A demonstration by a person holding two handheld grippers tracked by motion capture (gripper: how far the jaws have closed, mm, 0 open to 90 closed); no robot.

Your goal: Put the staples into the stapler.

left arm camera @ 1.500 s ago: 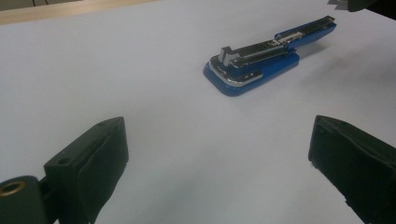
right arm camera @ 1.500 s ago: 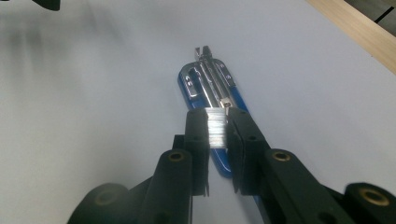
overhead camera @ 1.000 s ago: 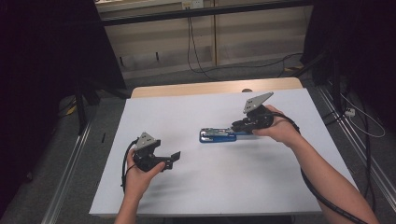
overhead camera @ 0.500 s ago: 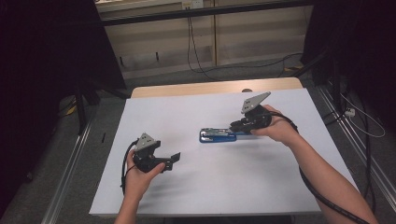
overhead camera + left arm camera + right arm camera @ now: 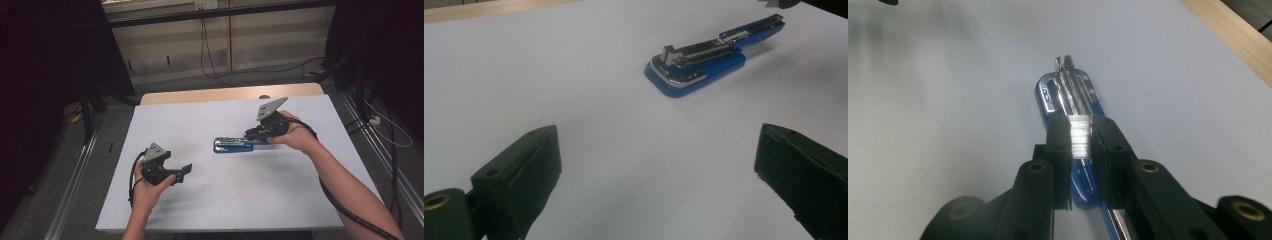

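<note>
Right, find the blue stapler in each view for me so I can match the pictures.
High view: the blue stapler lies mid-table, just left of the right tool.
Left gripper view: upper right, lying open on the white table, beyond the wide-open jaws.
Right gripper view: centre, running up from the tool, whose jaws are closed on a strip of staples above it.
Shared landmark: the stapler's shiny metal front end.

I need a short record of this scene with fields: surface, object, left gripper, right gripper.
surface: white table
object: blue stapler, opened up, lying flat
left gripper: open, holding nothing, apart from the stapler
right gripper: shut on a strip of staples, just above the stapler's open channel
</note>
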